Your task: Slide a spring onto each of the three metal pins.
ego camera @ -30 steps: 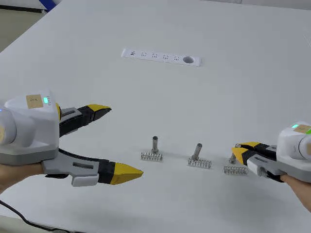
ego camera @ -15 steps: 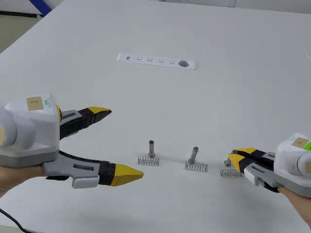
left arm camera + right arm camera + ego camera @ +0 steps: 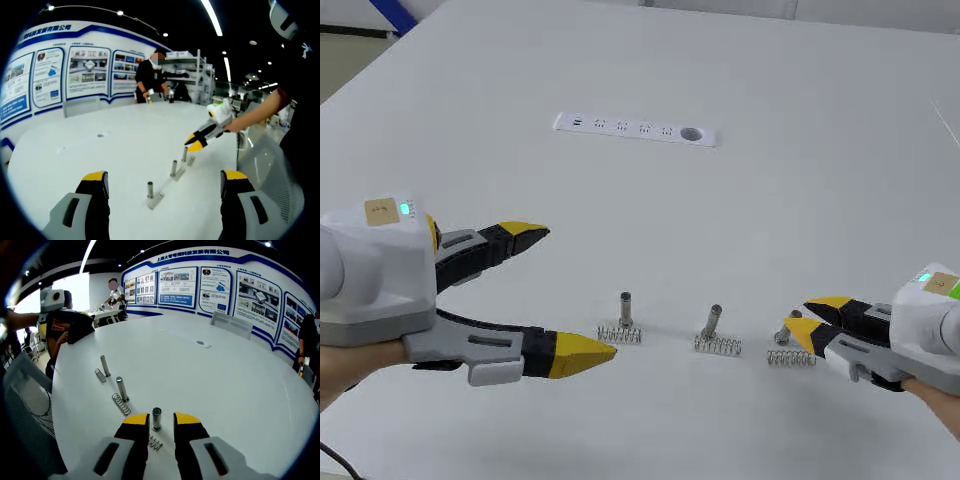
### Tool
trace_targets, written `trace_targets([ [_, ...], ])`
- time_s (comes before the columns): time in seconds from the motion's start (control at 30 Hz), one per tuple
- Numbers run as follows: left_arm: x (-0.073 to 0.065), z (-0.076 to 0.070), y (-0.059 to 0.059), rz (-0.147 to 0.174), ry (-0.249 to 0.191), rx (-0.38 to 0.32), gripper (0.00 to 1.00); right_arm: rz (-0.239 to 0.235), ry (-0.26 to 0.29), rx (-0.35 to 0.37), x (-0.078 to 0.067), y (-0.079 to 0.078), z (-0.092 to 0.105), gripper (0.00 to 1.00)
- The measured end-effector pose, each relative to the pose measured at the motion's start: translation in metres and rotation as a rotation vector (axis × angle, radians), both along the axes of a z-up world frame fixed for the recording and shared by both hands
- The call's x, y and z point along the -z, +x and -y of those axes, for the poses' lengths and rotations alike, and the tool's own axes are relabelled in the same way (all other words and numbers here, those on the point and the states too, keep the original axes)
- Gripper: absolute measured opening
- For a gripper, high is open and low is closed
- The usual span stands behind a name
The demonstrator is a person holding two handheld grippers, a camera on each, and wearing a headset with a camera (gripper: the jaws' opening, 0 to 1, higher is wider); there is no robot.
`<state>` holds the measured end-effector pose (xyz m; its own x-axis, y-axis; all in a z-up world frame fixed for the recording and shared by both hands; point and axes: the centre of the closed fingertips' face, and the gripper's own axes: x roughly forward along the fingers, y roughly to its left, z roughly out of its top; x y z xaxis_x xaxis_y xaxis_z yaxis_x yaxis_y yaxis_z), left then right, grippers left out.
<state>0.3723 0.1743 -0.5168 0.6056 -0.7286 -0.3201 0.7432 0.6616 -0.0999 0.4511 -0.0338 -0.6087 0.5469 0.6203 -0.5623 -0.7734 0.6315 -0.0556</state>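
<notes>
Head view looks bright and even on my end. The white surface is slightly washed out, with only faint, soft shadows. Both gripper views go dark up top, the ceiling strip lights glare, and straight lines bow hard near the edges.

Both the left gripper and the right gripper have yellow tips, black jaws and white-grey bodies (each with a small green light). The pins are dull grey, the springs silvery, and the table and power strip white.
</notes>
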Motion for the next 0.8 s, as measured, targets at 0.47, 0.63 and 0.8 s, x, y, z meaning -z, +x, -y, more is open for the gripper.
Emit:
trace_targets([
  [0.47,0.012,0.002,-0.004,-0.042,-0.002,-0.004,0.89,-0.128,-0.129,-0.263,0.035,-0.025,0.008,0.2],
  [0.63,0.016,0.003,-0.007,-0.068,-0.008,0.005,0.87,-0.16,-0.168,-0.338,0.049,-0.03,0.003,0.2],
  [0.8,0.018,0.002,-0.007,-0.076,-0.004,-0.002,0.87,-0.185,-0.139,-0.311,0.049,-0.024,0.003,0.2],
])
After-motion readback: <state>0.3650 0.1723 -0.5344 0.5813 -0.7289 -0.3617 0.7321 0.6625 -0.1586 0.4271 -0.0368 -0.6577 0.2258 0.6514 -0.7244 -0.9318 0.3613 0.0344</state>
